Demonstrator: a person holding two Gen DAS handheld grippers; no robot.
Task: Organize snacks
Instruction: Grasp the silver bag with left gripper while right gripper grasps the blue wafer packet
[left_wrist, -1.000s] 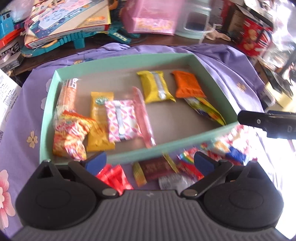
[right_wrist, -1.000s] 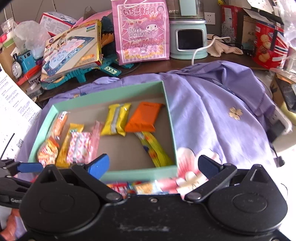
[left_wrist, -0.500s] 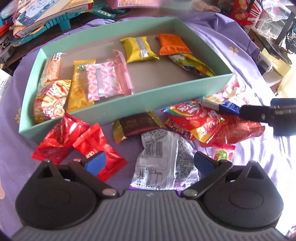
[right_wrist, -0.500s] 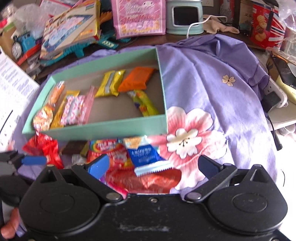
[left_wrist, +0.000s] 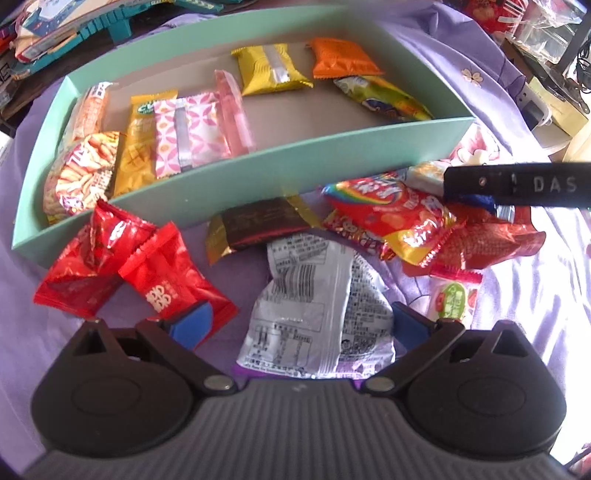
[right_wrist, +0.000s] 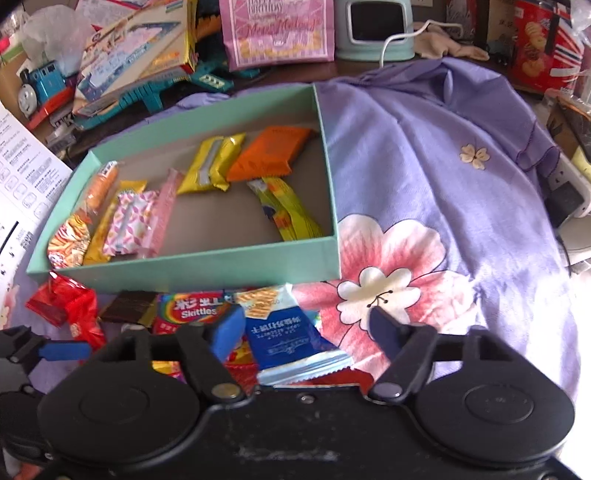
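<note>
A mint-green box (left_wrist: 236, 181) (right_wrist: 192, 264) holds several snack packets. Loose snacks lie on the purple cloth in front of it. My left gripper (left_wrist: 299, 325) is open, its fingers either side of a white printed packet (left_wrist: 314, 314), with red packets (left_wrist: 147, 273) by the left finger. My right gripper (right_wrist: 306, 328) is open, its fingers either side of a blue and white cracker packet (right_wrist: 284, 332); a Skittles bag (right_wrist: 192, 310) lies to its left. The right gripper's finger (left_wrist: 517, 184) shows at the right of the left wrist view.
The floral purple cloth (right_wrist: 443, 184) covers the table. Behind the box stand a pink gift bag (right_wrist: 277, 33), toy boxes (right_wrist: 136, 62), a toy train (right_wrist: 40, 85) and a mint appliance (right_wrist: 373, 29). A red tin (right_wrist: 543, 40) stands at the far right.
Both grippers have pulled back and dropped lower from the box to the loose snacks in front of it. The right gripper's fingers have narrowed around the blue packet.
</note>
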